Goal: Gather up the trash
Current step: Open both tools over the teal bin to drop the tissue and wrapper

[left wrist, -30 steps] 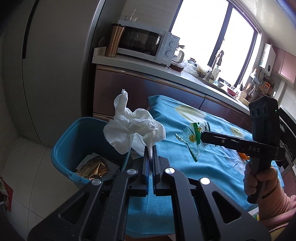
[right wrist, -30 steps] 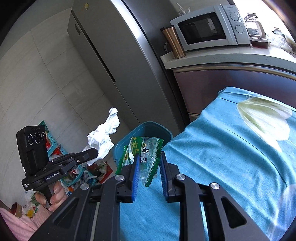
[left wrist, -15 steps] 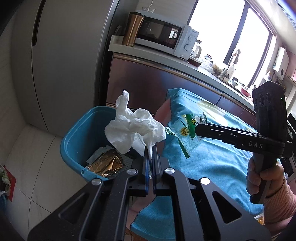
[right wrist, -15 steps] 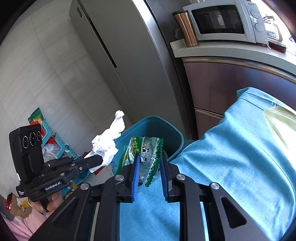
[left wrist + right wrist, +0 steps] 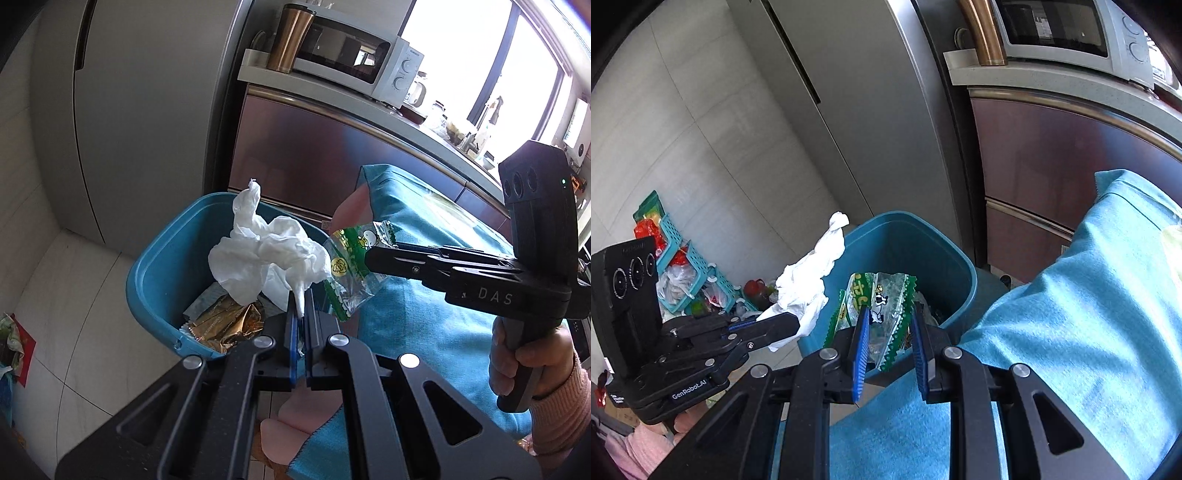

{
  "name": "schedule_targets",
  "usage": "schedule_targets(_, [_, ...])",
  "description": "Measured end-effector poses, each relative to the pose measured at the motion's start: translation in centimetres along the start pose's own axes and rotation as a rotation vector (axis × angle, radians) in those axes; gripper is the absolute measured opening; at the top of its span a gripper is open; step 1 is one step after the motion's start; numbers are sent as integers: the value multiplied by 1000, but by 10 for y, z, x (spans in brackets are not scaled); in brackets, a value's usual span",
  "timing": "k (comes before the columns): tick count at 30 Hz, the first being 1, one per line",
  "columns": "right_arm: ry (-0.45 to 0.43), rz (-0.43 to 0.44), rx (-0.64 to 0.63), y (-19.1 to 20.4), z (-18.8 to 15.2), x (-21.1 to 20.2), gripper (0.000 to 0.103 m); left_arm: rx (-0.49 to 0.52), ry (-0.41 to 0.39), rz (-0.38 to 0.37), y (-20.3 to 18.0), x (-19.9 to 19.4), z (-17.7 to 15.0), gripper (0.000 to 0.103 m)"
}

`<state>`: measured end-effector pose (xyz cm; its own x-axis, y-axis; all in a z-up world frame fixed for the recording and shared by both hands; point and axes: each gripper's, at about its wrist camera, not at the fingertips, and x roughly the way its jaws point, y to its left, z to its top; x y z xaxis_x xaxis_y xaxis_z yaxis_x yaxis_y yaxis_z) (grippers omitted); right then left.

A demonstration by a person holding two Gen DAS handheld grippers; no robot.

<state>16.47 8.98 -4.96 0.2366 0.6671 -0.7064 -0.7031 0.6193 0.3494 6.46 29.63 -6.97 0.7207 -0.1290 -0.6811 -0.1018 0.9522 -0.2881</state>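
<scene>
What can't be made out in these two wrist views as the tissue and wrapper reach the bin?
- Bin contents: in the left wrist view the tissue covers all but a gold wrapper; in the right wrist view the green wrapper blocks the inside.
- Right gripper grip: whether both blue pads touch the green wrapper is unclear.
- Left gripper pinches only the tissue's tip.
- Wrapper print: too small.

I see a crumpled white paper tissue (image 5: 266, 254), a glossy clear plastic wrapper (image 5: 351, 273), a smooth blue plastic bin (image 5: 162, 258), and a matt woven tablecloth (image 5: 1089, 314).
</scene>
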Motion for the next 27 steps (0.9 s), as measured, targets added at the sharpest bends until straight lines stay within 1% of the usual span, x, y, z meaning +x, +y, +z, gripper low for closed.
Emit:
schedule_targets(9, [57,-43,-17,4,9,24,22,-18,37,30,11,24,4,3])
schedule_targets(16, [88,-74,-21,3,15,41,23,-37,63,38,18,40,5,3])
schedule_targets(22, [108,-70,9,-3,15,50,23,-67,87,49,24,56,6,5])
schedule_targets(26, [97,-63,19,-5,14,48,23,-80,103,43,25,66,4,14])
schedule_targets(27, [93,-60,22,-6,14,46,24,-81,106,43,25,67,4,14])
